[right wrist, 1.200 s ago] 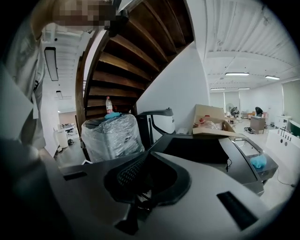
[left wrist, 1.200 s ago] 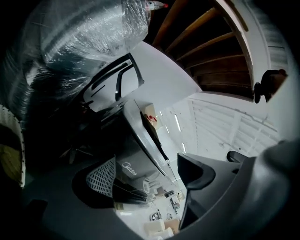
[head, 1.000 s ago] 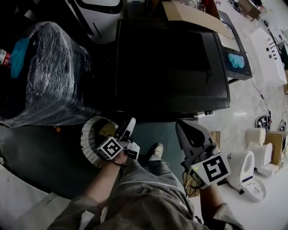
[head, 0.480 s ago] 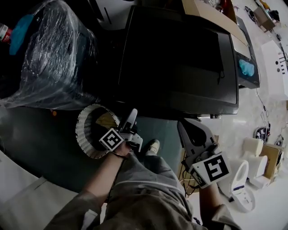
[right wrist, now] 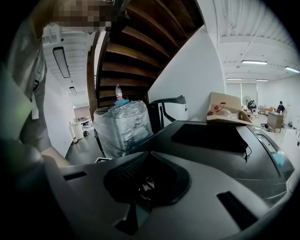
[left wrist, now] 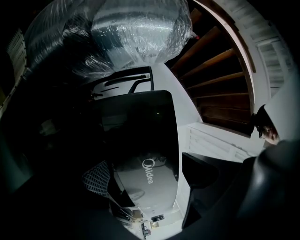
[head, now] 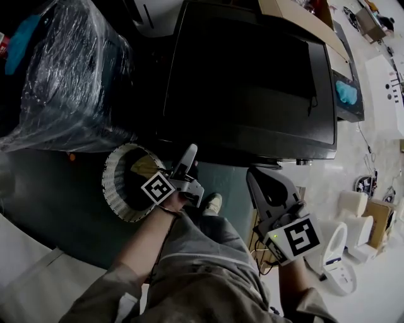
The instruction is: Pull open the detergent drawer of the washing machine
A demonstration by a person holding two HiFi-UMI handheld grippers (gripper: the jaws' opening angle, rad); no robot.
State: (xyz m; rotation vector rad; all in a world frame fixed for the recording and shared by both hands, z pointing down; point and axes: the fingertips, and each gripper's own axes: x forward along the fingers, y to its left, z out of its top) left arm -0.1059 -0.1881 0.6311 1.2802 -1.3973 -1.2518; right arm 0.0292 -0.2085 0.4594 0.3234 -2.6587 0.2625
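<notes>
The dark-topped washing machine [head: 246, 82] fills the upper middle of the head view; its front face is hidden there below the top's edge. My left gripper [head: 189, 156] points level at the machine's front near its left corner. In the left gripper view a pale front panel with a Midea logo [left wrist: 149, 172] lies beyond my left gripper [left wrist: 150, 185]; its jaws have just been opening and stand wide, with nothing between them. I cannot make out the drawer's outline. My right gripper [head: 266, 184] hangs before the machine's right front, jaws together and empty [right wrist: 140, 197].
A plastic-wrapped appliance [head: 63, 76] stands left of the machine. A round ribbed ring [head: 115, 189] lies on the floor by my left hand. A cardboard piece [head: 297, 19] rests on the machine's far right. White toilet seats [head: 344, 243] sit at the right. My shoe [head: 213, 203] is below.
My left gripper has moved closer to the machine's front edge and rolled a little. The right gripper has hardly shifted in the head view.
</notes>
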